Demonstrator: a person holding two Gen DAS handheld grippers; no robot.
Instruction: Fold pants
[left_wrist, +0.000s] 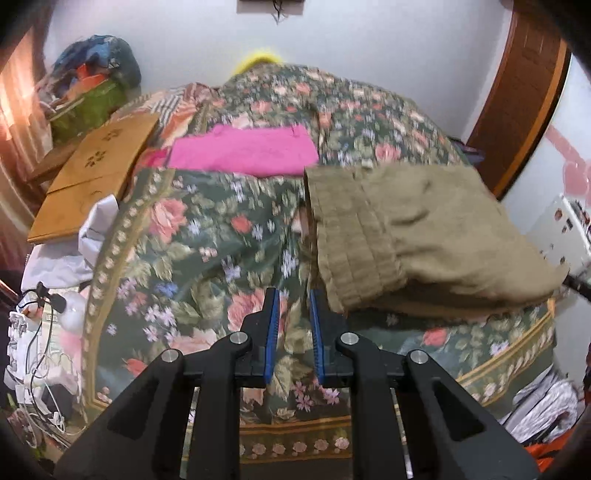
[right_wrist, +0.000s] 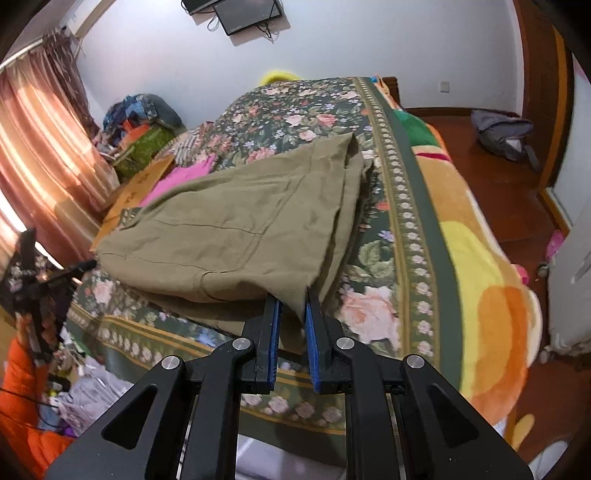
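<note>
While my right tongs (right_wrist: 291, 295) pinch the olive pants (right_wrist: 229, 229) at their near corner on the bedspread (right_wrist: 380, 310), my left tongs (left_wrist: 293, 297) sit nearly closed and empty; they're folded over, likely one more fold left.

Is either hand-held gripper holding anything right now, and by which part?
The right hand-held gripper pinches the olive-khaki pants at their near corner edge. The left hand-held gripper holds nothing; its jaws are empty beside the pants' waistband.
</note>
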